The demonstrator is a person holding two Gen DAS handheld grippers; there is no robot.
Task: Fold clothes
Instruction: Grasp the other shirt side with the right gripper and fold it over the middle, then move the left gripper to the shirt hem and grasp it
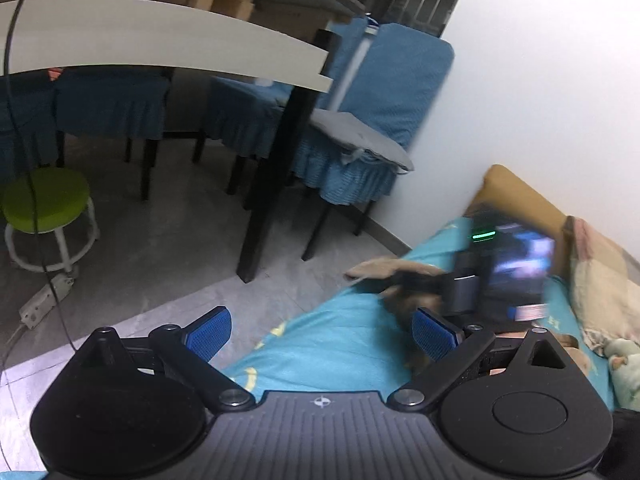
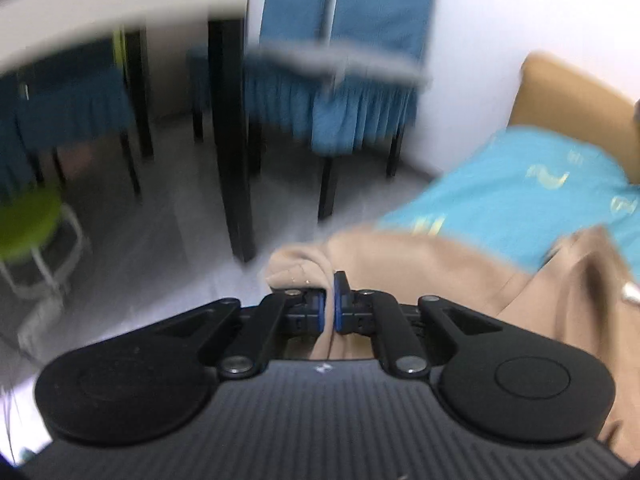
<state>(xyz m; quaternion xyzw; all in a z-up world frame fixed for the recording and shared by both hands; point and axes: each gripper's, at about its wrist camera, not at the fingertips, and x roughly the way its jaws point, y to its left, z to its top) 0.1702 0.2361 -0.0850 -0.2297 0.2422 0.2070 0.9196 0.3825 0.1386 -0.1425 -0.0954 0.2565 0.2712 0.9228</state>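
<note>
A tan garment (image 2: pixel 440 276) lies on a bright blue bed sheet (image 2: pixel 520 192). My right gripper (image 2: pixel 330 300) is shut on a bunched edge of the tan garment, with cloth squeezed between its blue pads. In the left wrist view my left gripper (image 1: pixel 320 334) is open and empty above the edge of the bed sheet (image 1: pixel 340 344). The right gripper (image 1: pixel 496 272) shows there as a blurred dark shape ahead, with the tan garment (image 1: pixel 396 270) hanging from it.
A dark-legged table (image 1: pixel 272 168) with blue-covered chairs (image 1: pixel 360 160) stands ahead on the grey floor. A green stool (image 1: pixel 44 208) and a power strip (image 1: pixel 44 300) are at left. A tan headboard (image 1: pixel 520 192) and pillows (image 1: pixel 600 292) are at right by the white wall.
</note>
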